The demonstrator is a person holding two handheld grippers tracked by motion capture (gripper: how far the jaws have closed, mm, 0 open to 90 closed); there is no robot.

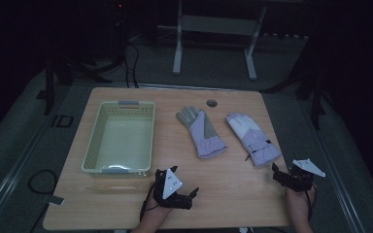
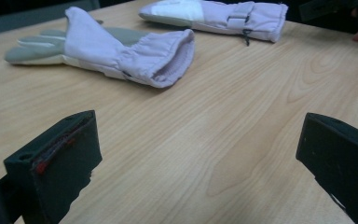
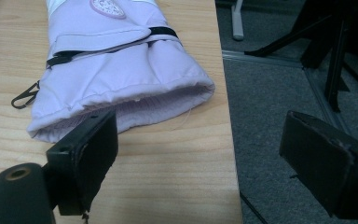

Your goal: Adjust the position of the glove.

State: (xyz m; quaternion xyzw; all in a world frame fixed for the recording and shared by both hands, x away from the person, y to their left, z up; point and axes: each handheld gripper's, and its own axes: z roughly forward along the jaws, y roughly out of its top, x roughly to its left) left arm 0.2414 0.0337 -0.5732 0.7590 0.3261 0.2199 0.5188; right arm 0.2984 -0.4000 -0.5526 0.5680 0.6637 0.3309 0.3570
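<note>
right glove [image 3: 121,70] cuff lies just before the open right tool [image 3: 200,154], seemingly untouched.

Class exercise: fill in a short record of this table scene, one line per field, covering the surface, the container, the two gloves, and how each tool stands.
surface: wooden table
container: pale green basket, left part of table, nothing visible inside
left glove: lilac, grey palm up, cuff toward the person
right glove: lilac and white, black strap, near the table's right edge
left tool: jaws open, nothing between them, aimed at the left glove
right tool: jaws open, just short of the right glove's cuff
</note>
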